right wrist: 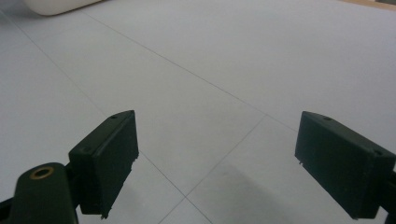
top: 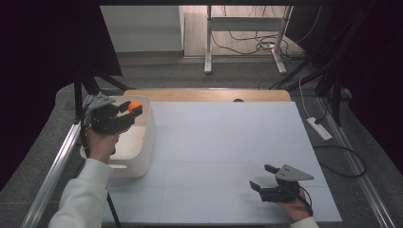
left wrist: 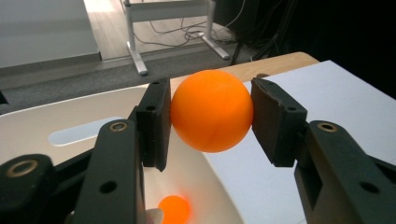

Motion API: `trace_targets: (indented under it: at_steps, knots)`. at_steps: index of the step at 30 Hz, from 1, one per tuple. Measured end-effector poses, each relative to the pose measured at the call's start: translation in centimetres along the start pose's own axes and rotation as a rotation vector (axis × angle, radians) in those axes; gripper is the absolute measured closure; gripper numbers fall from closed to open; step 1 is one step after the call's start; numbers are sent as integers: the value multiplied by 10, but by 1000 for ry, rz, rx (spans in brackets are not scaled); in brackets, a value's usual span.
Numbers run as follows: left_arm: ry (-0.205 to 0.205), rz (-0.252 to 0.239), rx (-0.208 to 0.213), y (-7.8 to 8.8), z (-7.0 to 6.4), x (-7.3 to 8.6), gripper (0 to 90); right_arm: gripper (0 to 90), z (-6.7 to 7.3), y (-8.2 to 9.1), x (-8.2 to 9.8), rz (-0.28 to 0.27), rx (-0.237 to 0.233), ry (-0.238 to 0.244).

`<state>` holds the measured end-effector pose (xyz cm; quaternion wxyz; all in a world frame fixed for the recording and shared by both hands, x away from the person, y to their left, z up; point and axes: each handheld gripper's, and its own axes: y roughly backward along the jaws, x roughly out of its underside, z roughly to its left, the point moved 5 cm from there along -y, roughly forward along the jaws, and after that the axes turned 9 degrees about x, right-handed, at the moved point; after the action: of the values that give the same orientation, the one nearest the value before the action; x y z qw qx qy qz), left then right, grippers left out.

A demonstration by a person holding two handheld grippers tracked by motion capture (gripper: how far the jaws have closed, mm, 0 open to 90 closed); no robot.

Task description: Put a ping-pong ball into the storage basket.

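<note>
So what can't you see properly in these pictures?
- How many balls lie in the white bin: the high view has the left tongs and hand covering its inside; the left tongs' view shows one lower ball, cut by the bottom edge.
- Held orange ball: its sides hide behind the pads.

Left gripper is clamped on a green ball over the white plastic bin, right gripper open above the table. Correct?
Not quite: the round ball in the left gripper is orange, per the left gripper view. It is over the white plastic bin; the right gripper is open.
</note>
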<state>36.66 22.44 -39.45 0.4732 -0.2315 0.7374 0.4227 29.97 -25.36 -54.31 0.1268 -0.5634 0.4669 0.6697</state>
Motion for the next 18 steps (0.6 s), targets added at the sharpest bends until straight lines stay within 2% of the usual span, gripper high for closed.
trace_targets:
  at_steps: [10, 18]
  knots:
    - [33, 23, -62, 5, 22, 6, 505, 130, 0, 0, 1, 7, -1, 0]
    - [33, 37, -67, 2, 24, 9, 505, 130, 0, -1, 1, 13, -6, 4]
